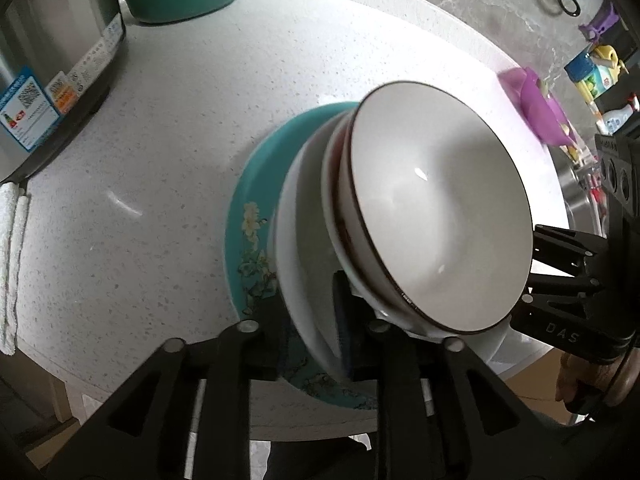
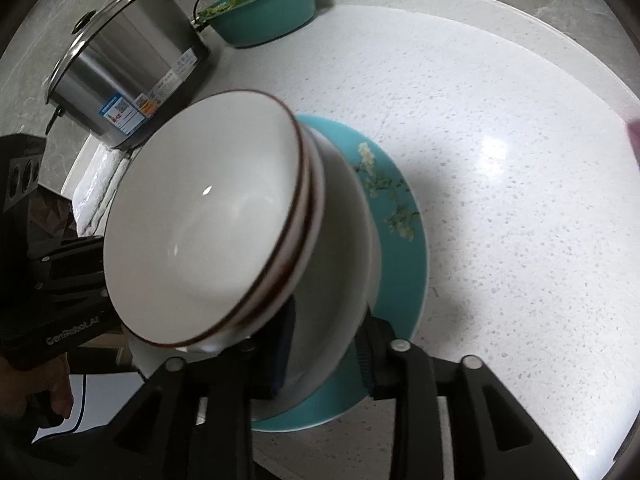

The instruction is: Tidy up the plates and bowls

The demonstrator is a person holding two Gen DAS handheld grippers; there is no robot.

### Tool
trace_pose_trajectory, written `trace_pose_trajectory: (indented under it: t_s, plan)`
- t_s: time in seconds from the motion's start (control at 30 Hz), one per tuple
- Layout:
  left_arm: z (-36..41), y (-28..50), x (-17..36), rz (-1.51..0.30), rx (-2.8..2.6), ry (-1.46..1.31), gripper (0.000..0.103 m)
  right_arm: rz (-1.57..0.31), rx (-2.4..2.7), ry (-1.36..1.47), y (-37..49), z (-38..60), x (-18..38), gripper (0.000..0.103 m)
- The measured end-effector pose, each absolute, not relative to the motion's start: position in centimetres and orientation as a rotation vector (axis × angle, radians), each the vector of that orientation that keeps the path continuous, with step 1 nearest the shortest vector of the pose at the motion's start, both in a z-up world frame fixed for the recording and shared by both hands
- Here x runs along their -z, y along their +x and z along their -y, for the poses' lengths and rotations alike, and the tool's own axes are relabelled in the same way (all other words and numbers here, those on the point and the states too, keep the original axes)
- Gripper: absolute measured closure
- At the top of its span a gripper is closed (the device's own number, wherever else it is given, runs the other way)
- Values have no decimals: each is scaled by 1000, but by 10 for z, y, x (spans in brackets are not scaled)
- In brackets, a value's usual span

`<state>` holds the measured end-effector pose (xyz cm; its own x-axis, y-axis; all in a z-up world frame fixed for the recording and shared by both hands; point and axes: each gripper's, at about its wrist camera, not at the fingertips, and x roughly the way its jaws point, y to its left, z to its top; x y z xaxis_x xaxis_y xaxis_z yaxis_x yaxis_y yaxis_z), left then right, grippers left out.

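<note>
The left claw (image 1: 310,320) straddled the near rim of the white plate (image 1: 298,248) and the teal plate (image 1: 250,216) beneath it, one finger on each side; whether its pads pressed on the rims could not be told. From the opposite side the right claw (image 2: 324,354) straddled the same white plate (image 2: 344,232) — one blue pad above it, the other finger outside its rim over the teal plate (image 2: 404,256); a slim gap seemed to show there, but the grip could not be told for certain either.

Just beyond both claws rose the stack: a brown-rimmed white bowl (image 1: 436,208) on top, nested in another bowl, both in the white plate, and all of it on the flower-patterned teal plate. Past the stack stretched the speckled white worktop (image 1: 180,128). Farther off, to the left of the left claw, stood a steel cooker (image 2: 124,76) with stickers, a folded white towel (image 1: 12,260) beside it — and behind that a teal basin (image 2: 264,12) holding greens. Far to the right of the left claw sat a purple container (image 1: 540,108).
</note>
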<state>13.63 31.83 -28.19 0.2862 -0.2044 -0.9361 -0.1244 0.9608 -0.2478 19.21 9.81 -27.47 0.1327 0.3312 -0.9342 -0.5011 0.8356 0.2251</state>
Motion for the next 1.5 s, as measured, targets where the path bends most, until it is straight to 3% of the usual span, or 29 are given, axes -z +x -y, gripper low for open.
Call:
trace_pose_trajectory:
  t_s: [0.03, 0.17, 0.27, 0.3, 0.57, 0.63, 0.8, 1.27, 1.5]
  plan:
    - [-320, 135, 281, -1282, 45, -293, 71, -1303, -596, -156, 192, -97, 274, 61]
    - [-324, 125, 272, -1264, 58, -295, 65, -1293, -569, -147, 186, -93, 267, 57]
    - [-324, 116, 261, -1252, 67, -287, 48, -1272, -551, -128, 178, -88, 257, 48]
    - [-325, 113, 258, -1247, 69, -284, 39, -1265, -543, -123, 176, -84, 253, 40]
    - [-332, 84, 197, -1140, 13, -251, 18, -1149, -482, -56, 154, -60, 196, 17]
    - [-330, 79, 178, -1091, -53, -236, 17, -1114, -484, -48, 149, -57, 179, 0]
    - [-314, 69, 148, -980, -144, -255, 17, -1046, -497, -59, 138, -49, 151, 0]
    - [-238, 29, 94, -943, -204, -300, 17, -873, -478, -70, 94, -21, 98, 0]
    - [-223, 19, 90, -1042, -208, -269, 17, -771, -456, -104, 75, -28, 82, 0]
